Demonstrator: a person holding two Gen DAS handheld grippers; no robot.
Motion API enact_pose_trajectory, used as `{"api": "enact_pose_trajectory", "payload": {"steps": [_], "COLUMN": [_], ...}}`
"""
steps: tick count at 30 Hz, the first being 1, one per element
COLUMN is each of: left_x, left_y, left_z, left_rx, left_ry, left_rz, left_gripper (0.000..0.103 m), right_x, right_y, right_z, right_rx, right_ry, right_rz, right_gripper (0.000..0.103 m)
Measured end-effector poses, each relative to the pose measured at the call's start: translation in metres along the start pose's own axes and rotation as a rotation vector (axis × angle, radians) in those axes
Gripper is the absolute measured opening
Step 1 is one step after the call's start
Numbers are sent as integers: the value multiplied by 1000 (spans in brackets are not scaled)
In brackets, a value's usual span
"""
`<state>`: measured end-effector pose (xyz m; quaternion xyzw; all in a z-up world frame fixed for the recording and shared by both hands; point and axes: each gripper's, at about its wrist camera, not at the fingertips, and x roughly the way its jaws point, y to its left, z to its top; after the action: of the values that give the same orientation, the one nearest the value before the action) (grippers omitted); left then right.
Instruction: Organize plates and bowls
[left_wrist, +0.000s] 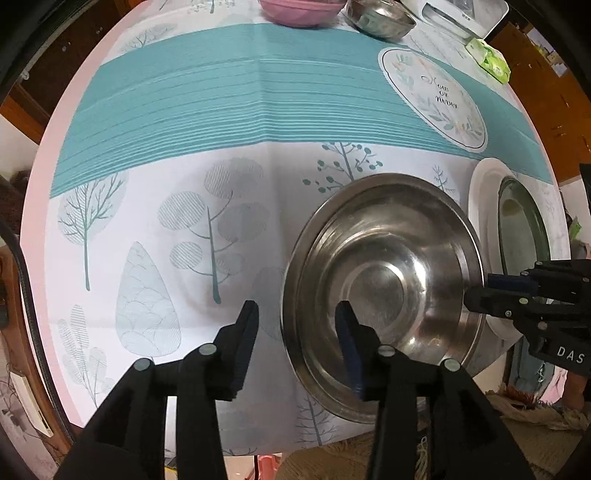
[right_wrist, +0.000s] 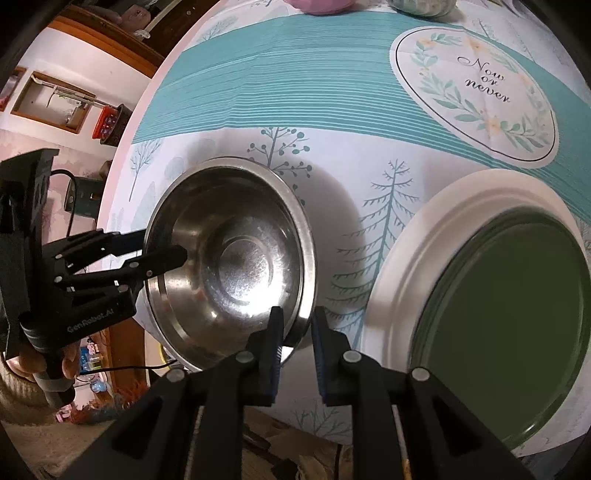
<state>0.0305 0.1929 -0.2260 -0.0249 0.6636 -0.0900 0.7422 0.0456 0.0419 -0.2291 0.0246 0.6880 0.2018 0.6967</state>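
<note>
A steel bowl (left_wrist: 384, 291) sits on the tablecloth near the table's front edge; it also shows in the right wrist view (right_wrist: 229, 266). My left gripper (left_wrist: 297, 349) is open, its jaws astride the bowl's left rim, one finger inside. My right gripper (right_wrist: 297, 350) stands astride the bowl's right rim with a narrow gap between the jaws; it also shows in the left wrist view (left_wrist: 480, 291). A white plate with a dark green centre (right_wrist: 480, 295) lies right of the bowl. A pink bowl (left_wrist: 301, 11) and a second steel bowl (left_wrist: 382, 20) sit at the far edge.
The round table (left_wrist: 184, 110) has a teal-and-white tree-print cloth. A white appliance (left_wrist: 458, 14) and a green packet (left_wrist: 491, 59) lie at the far right. The table's front edge runs just under both grippers.
</note>
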Motion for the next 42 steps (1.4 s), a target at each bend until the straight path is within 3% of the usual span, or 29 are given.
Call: {"api": "enact_pose_trajectory", "payload": {"steps": [6, 24, 29, 36, 42], "left_x": [-5, -26, -45, -79, -123], "left_y": [-3, -11, -16, -16, -13], "left_z": [1, 2, 5, 24, 61], "left_rx": [-6, 10, 38, 53, 89], "left_ry": [-19, -87, -153, -224, -325], "left_rz": [15, 67, 107, 129, 159], "left_gripper": [57, 66, 80, 81, 82], "right_x": [-8, -29, -38, -64, -109], "right_y": [-1, 1, 0, 0, -9], "right_z": [-1, -10, -11, 2, 35], "right_rx": [-11, -41, -53, -78, -70], "right_ry": [-20, -73, -93, -150, -249], "right_rz": [-15, -33, -25, -16, -31], "right_gripper": [23, 23, 23, 23, 27]}}
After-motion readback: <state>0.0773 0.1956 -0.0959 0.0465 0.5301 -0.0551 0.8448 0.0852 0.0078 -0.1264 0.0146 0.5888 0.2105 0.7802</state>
